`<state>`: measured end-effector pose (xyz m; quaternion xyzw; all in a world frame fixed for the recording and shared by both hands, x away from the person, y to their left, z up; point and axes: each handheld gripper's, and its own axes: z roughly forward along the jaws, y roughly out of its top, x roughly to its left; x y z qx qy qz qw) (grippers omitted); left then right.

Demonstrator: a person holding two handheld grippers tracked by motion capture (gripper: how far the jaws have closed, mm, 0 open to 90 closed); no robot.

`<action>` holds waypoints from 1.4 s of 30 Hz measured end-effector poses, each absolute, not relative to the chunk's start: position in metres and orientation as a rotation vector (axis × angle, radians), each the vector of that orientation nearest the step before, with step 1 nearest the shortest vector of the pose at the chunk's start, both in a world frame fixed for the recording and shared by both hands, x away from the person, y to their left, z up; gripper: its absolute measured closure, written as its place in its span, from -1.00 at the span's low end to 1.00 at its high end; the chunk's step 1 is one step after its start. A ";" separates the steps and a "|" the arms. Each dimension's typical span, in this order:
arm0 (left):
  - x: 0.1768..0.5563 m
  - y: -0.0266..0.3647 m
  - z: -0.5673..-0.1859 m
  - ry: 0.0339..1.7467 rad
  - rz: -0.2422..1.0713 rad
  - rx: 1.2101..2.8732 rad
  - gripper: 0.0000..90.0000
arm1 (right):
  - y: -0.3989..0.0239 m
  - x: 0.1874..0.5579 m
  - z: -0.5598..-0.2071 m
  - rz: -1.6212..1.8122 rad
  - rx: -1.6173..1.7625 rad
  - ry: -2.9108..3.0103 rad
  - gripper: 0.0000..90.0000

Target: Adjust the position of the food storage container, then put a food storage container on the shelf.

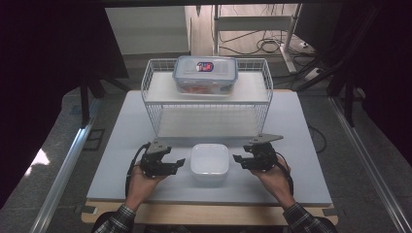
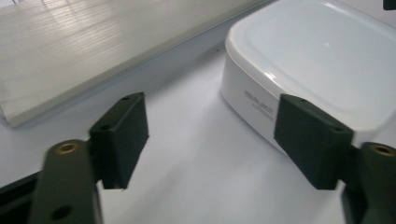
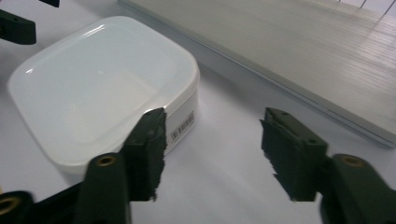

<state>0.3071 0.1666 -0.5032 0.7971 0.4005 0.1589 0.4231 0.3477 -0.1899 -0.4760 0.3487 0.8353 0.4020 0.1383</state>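
Note:
A white, rounded square box [image 1: 209, 161] with its lid on sits on the pale table near the front edge. My left gripper [image 1: 180, 162] rests just left of it and points at its side, while my right gripper [image 1: 236, 158] faces it from the right. In the left gripper view the box [image 2: 322, 60] lies up and to the right of the open left gripper [image 2: 215, 135], which has bare table between its pads. In the right gripper view the box [image 3: 102, 84] sits at the upper left of the open right gripper [image 3: 217, 144], also with nothing between the pads.
Behind the box stands a white wire rack [image 1: 209, 114] with two levels. A clear lidded container with blue clasps [image 1: 205, 74] sits on its top shelf. The rack's lower board [image 2: 93, 46] [image 3: 303, 46] runs close behind both grippers. The table [image 1: 121, 160] ends at a wooden front edge.

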 end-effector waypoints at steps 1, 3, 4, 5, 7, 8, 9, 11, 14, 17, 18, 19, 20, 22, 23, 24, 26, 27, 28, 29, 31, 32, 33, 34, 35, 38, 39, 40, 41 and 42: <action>0.305 0.167 -0.504 1.001 0.397 1.993 -0.50 | -0.191 0.346 -0.476 1.169 1.000 2.415 -0.19; 0.301 0.168 -0.504 1.003 0.398 1.987 -0.59 | -0.192 0.342 -0.476 1.175 0.990 2.416 -0.30; 0.299 0.169 -0.504 1.009 0.392 1.987 -0.63 | -0.192 0.341 -0.476 1.175 0.986 2.417 -0.33; 0.298 0.170 -0.503 1.015 0.384 1.991 -0.64 | -0.193 0.339 -0.477 1.179 0.974 2.423 -0.38; 0.295 0.173 -0.502 1.006 0.370 1.998 -0.67 | -0.194 0.336 -0.477 1.193 0.962 2.424 -0.43; 0.294 0.173 -0.502 1.001 0.365 2.000 -0.69 | -0.194 0.333 -0.477 1.198 0.949 2.432 -0.47; 0.293 0.174 -0.503 0.991 0.364 2.007 -0.73 | -0.194 0.332 -0.477 1.200 0.940 2.434 -0.51; 0.291 0.174 -0.504 0.987 0.374 2.019 -0.78 | -0.194 0.329 -0.477 1.209 0.931 2.440 -0.56; 0.288 0.172 -0.506 0.980 0.389 2.047 -0.83 | -0.195 0.325 -0.480 1.209 0.923 2.462 -0.62; 0.287 0.172 -0.506 0.977 0.383 2.053 -0.85 | -0.196 0.323 -0.482 1.193 0.922 2.482 -0.64; 0.287 0.172 -0.507 0.982 0.376 2.049 -0.85 | -0.196 0.322 -0.484 1.192 0.922 2.482 -0.66; 0.287 0.172 -0.507 0.981 0.376 2.048 -0.85 | -0.197 0.323 -0.484 1.189 0.920 2.485 -0.68; 0.288 0.172 -0.507 0.981 0.375 2.048 -0.86 | -0.197 0.323 -0.485 1.187 0.925 2.488 -0.71; 0.288 0.172 -0.508 0.971 0.376 2.043 -0.88 | -0.197 0.323 -0.485 1.191 0.930 2.485 -0.75; 0.288 0.172 -0.508 0.959 0.380 2.045 -0.88 | -0.198 0.323 -0.485 1.194 0.936 2.488 -0.77; 0.289 0.172 -0.508 0.952 0.379 2.045 -0.86 | -0.198 0.324 -0.485 1.199 0.940 2.485 -0.79; 0.289 0.172 -0.508 0.948 0.385 2.039 -0.84 | -0.199 0.325 -0.485 1.198 0.936 2.482 -0.80; 0.290 0.173 -0.508 0.945 0.395 2.037 -0.83 | -0.199 0.325 -0.484 1.199 0.941 2.485 -0.81; 0.290 0.173 -0.508 0.941 0.401 2.025 -0.83 | -0.199 0.326 -0.484 1.197 0.944 2.485 -0.81; 0.290 0.174 -0.508 0.940 0.408 2.021 -0.83 | -0.199 0.326 -0.483 1.203 0.945 2.481 -0.82; 0.291 0.175 -0.507 0.946 0.412 2.002 -0.83 | -0.199 0.326 -0.483 1.218 0.954 2.480 -0.83; 0.291 0.175 -0.506 0.946 0.408 1.999 -0.83 | -0.199 0.327 -0.482 1.226 0.950 2.475 -0.84; 0.292 0.175 -0.505 0.949 0.407 2.002 -0.83 | -0.198 0.327 -0.482 1.227 0.948 2.476 -0.84; 0.292 0.173 -0.505 0.953 0.405 2.006 -0.84 | -0.197 0.327 -0.482 1.224 0.938 2.478 -0.85; 0.293 0.172 -0.504 0.953 0.400 2.010 -0.86 | -0.195 0.327 -0.482 1.223 0.937 2.480 -0.86; 0.295 0.165 -0.503 0.946 0.348 2.019 -0.90 | -0.192 0.328 -0.482 1.212 0.929 2.492 -0.89; 0.296 0.163 -0.502 0.939 0.341 2.029 -0.92 | -0.190 0.328 -0.481 1.208 0.931 2.493 -0.91; 0.297 0.161 -0.501 0.934 0.342 2.037 -0.93 | -0.189 0.328 -0.481 1.207 0.928 2.493 -0.93; 0.297 0.160 -0.500 0.930 0.342 2.044 -0.93 | -0.188 0.329 -0.480 1.210 0.923 2.491 -0.93; 0.299 0.158 -0.499 0.929 0.340 2.045 -0.94 | -0.187 0.328 -0.479 1.211 0.932 2.491 -0.95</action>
